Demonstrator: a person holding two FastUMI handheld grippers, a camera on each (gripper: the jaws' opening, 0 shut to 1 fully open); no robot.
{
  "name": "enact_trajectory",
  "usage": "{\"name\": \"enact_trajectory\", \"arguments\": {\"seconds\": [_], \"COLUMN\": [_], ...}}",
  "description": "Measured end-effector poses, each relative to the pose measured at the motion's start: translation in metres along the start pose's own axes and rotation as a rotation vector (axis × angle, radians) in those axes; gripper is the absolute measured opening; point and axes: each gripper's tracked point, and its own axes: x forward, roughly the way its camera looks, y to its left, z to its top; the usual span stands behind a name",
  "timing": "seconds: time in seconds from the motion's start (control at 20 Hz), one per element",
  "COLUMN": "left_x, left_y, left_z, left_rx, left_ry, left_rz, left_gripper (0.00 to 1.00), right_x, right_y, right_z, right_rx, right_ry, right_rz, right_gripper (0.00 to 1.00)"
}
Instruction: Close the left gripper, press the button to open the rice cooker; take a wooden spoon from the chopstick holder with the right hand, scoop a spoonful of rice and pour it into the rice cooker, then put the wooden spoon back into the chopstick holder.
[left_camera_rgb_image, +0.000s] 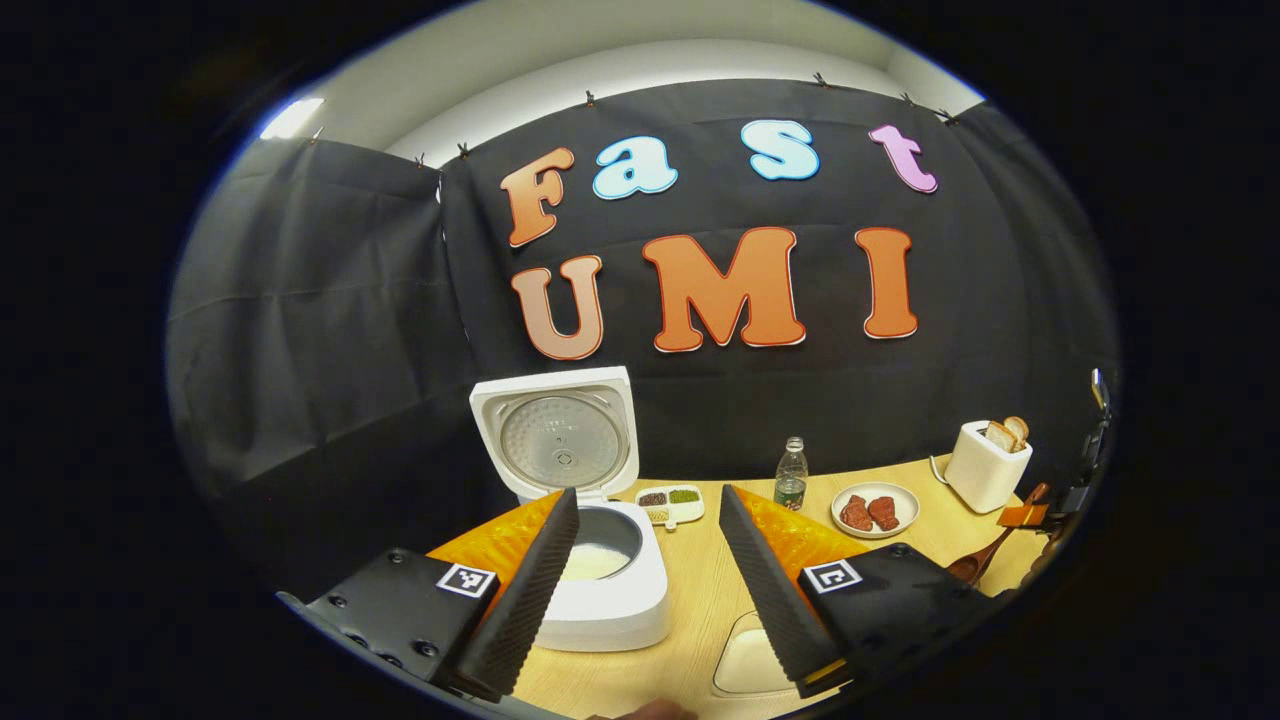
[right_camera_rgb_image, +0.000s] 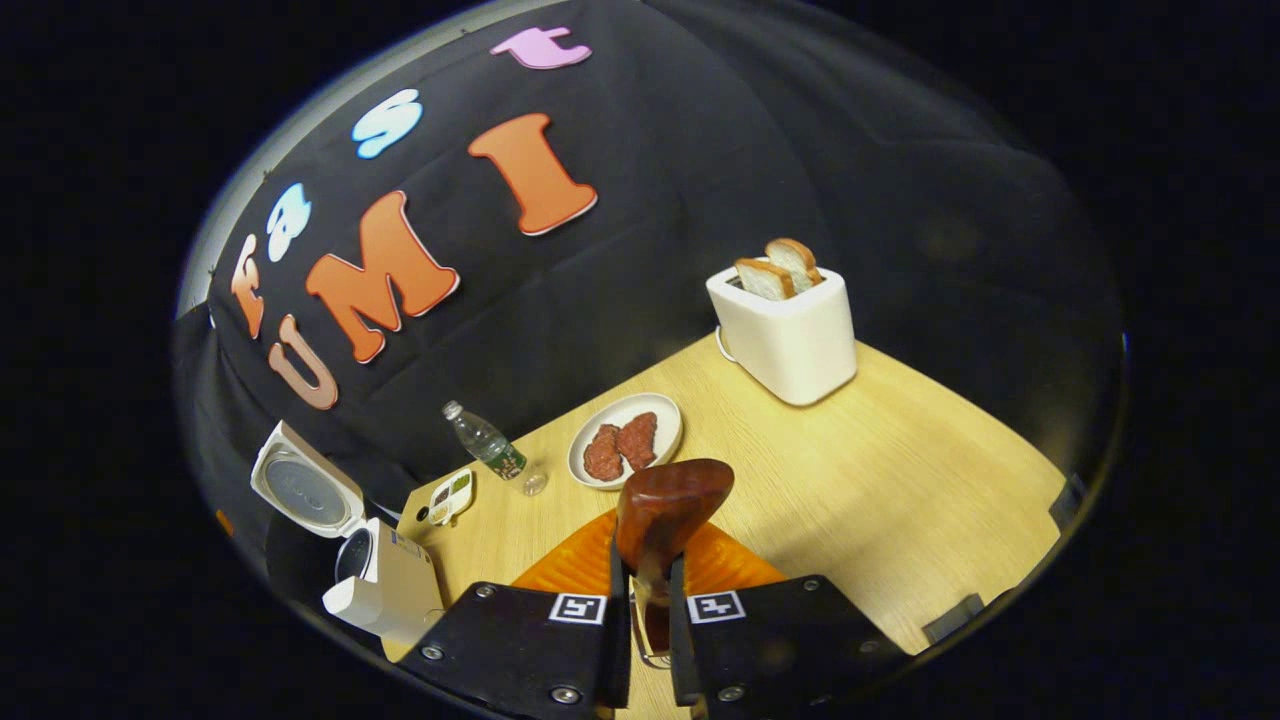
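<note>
Pale wood-grain laminate covers the counter (right_camera_rgb_image: 900, 480), which runs back to a black cloth wall; above the cloth, in the left gripper view, a strip of white wall and ceiling shows with a light at the upper left.

In the left gripper view the left claw (left_camera_rgb_image: 648, 530) is released, its two fingers spread wide with nothing between them. Beyond and between them the white rice cooker (left_camera_rgb_image: 600, 570) stands with its lid tipped up and back, and something pale lies in the inner pot. Behind it sit a small divided dish (left_camera_rgb_image: 670, 502) of grains, a water bottle (left_camera_rgb_image: 791, 473), a plate (left_camera_rgb_image: 875, 510) with two reddish pieces, and a white toaster (left_camera_rgb_image: 985, 465) with bread slices sticking up. A pale container (left_camera_rgb_image: 745, 655) near the bottom is cut off by the left claw's finger, so I cannot tell what it is.

In the right gripper view the right claw (right_camera_rgb_image: 640, 600) is clenched on the handle of the wooden spoon (right_camera_rgb_image: 665, 510), whose bowl rises just above the fingers. Whether the bowl carries any rice cannot be made out. The handle's lower end is hidden between the fingers, where a pale rim shows; I cannot tell what it belongs to. The spoon hangs over the counter near the plate, well apart from the rice cooker at the far left, and the chopstick holder cannot be made out.
</note>
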Motion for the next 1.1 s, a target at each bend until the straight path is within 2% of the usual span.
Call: {"name": "enact_trajectory", "arguments": {"seconds": [0.2, 0.4, 0.45, 0.7, 0.85, 1.1], "left_x": [0.004, 0.006, 0.005, -0.001, -0.005, -0.006], "left_y": [0.022, 0.051, 0.060, 0.096, 0.115, 0.141], "left_z": [0.001, -0.007, -0.008, -0.018, -0.023, -0.036], "left_rx": [-0.035, -0.088, -0.097, -0.121, -0.107, -0.114], "left_ry": [-0.016, 0.008, 0.018, 0.039, 0.046, 0.078], "left_rz": [0.004, 0.024, 0.035, 0.067, 0.090, 0.116], "left_gripper": [0.96, 0.96, 1.00, 1.00, 1.00, 1.00], "right_x": [-0.021, -0.040, -0.043, -0.047, -0.041, -0.024], "right_y": [0.039, 0.095, 0.110, 0.166, 0.180, 0.176], "right_z": [0.017, 0.012, 0.007, -0.039, -0.072, -0.114], "right_rx": [-0.093, -0.142, -0.150, -0.252, -0.355, -0.599], "right_ry": [-0.058, -0.063, -0.057, 0.002, 0.034, 0.033], "right_rz": [0.051, 0.141, 0.167, 0.255, 0.258, 0.207], "right_gripper": [0.16, 0.16, 0.16, 0.16, 0.16, 0.16]}}
